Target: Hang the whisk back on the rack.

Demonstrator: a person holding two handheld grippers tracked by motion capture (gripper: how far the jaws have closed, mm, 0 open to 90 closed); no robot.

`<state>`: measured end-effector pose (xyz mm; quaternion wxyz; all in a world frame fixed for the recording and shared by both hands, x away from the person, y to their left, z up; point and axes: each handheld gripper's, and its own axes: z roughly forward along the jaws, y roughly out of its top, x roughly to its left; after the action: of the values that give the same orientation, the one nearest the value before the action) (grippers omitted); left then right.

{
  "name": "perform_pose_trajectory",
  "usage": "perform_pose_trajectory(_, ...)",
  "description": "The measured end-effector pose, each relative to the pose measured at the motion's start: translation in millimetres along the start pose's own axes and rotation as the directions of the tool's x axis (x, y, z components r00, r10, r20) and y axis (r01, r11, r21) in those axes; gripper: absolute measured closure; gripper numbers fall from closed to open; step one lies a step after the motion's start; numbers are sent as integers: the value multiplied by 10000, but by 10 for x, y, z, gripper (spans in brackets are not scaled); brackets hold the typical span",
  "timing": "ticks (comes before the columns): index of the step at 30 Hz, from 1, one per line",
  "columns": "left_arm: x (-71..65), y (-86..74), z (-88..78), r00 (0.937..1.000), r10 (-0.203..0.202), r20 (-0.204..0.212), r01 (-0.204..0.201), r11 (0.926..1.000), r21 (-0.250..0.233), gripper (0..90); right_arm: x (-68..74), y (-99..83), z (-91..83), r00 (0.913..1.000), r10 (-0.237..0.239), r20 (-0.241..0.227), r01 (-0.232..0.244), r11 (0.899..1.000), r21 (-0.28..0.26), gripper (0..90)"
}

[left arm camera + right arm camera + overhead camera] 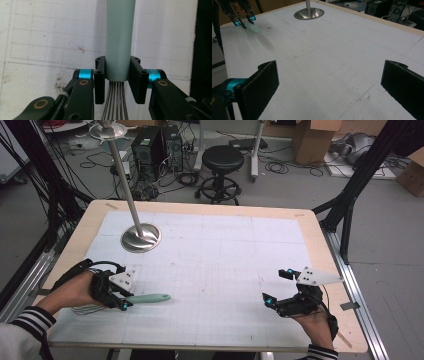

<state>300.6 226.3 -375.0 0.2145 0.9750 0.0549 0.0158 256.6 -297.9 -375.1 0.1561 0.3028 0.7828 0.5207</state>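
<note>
My left gripper (117,82) has its jaws pressed on the pale green handle of a wire whisk (119,45), pinching it right at the collar where the thin steel wires (115,102) fan back toward my hand. From above, that whisk (148,298) lies near the table's near left corner, its long axis running level across the mat, handle tip pointing right toward the middle, wire end tucked under my left hand (75,292). My right gripper (280,290) sits well apart at the near right side, jaws spread wide with nothing between them, so the left is the one that owns this piece.

Outward from there: the white gridded mat (225,255) is bare across the centre, good room to swing. The one obstacle is the round steel base of a tilted metal pole (141,237), just beyond the whisk on the left; I judge any lift forward needs to clear it. The wooden table edge (60,265) is close on my left.
</note>
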Motion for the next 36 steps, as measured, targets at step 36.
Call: perform_pose_trajectory(36, 248, 31, -1263, 9299, -2658, -2542, 1513, 9064, -3943, 694, -29, -28, -18, 10000, 82, 27, -82, 10000, 34, 5)
